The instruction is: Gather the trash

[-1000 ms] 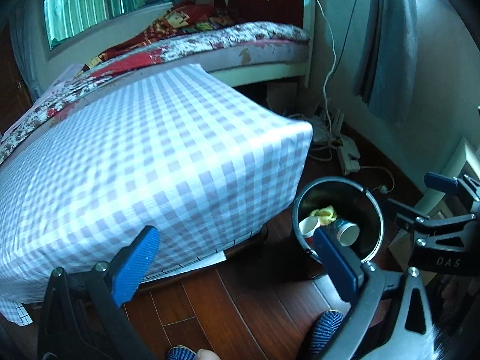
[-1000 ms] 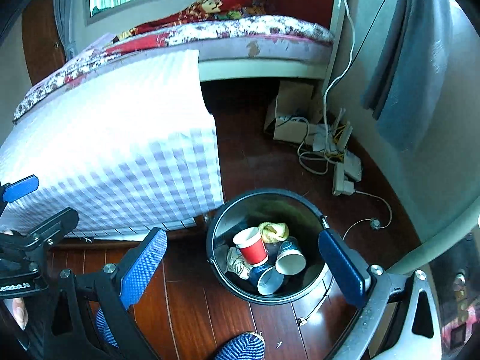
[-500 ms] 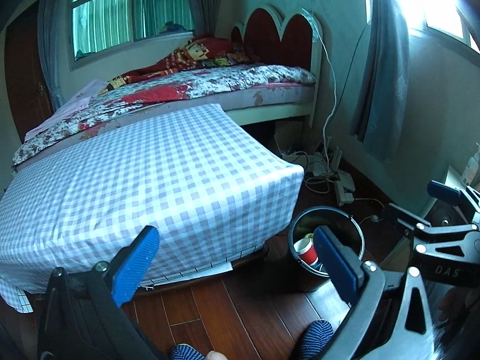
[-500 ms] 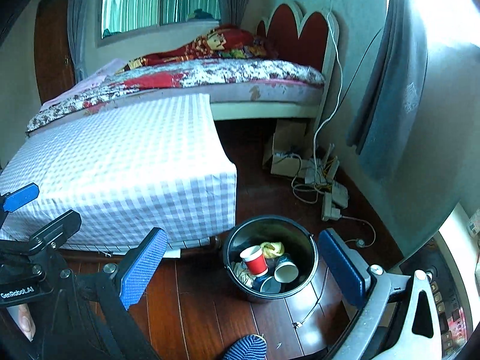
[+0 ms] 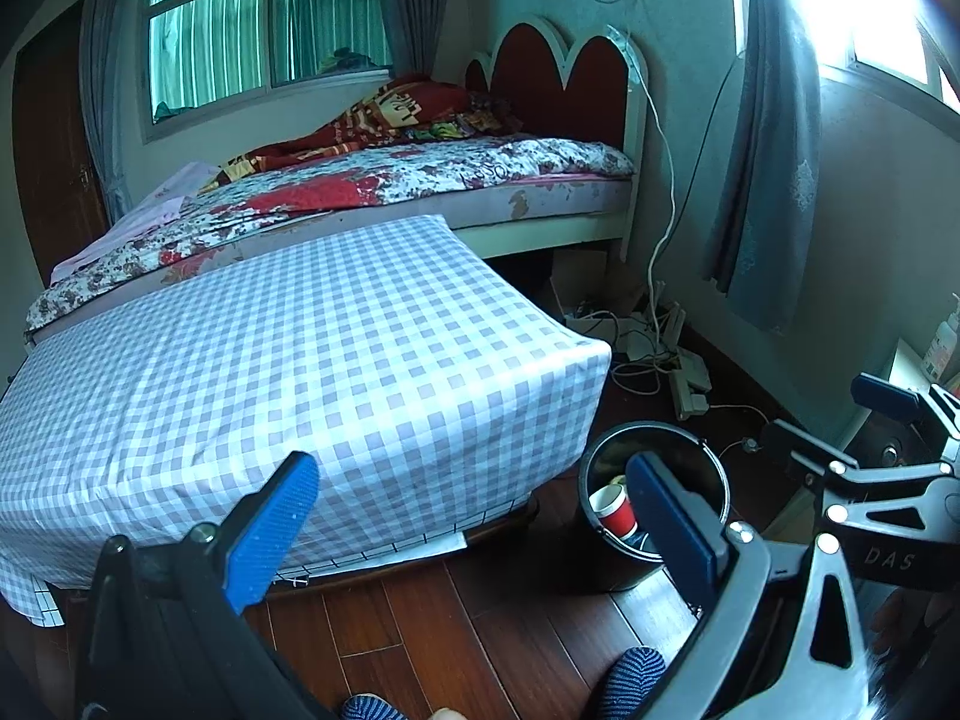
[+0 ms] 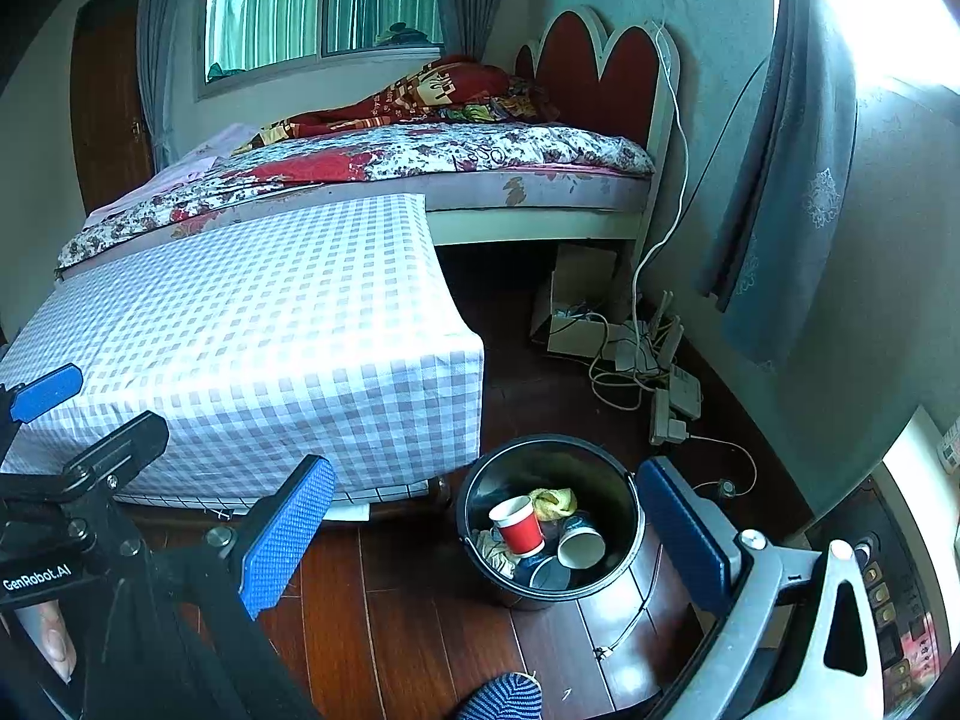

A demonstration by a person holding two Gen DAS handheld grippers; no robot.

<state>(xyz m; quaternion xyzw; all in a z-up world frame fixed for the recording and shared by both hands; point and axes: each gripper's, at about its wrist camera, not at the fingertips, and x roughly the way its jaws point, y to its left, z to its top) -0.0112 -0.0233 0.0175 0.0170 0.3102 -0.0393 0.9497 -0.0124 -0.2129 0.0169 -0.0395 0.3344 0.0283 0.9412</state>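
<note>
My left hand-held gripper (image 5: 474,534) has a black angular frame with silver screws and two blue textured pads (image 5: 273,531). My right hand-held gripper (image 6: 480,540) matches, though its right finger arm is light grey; "DAS" and "GenRobot.AI" are printed white on the frames. My slippers (image 5: 630,681) are blue-striped knit.

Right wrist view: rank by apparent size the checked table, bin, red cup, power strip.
1. checked table
2. bin
3. red cup and power strip: look alike, and the strip lies farther off, so unranked.
</note>
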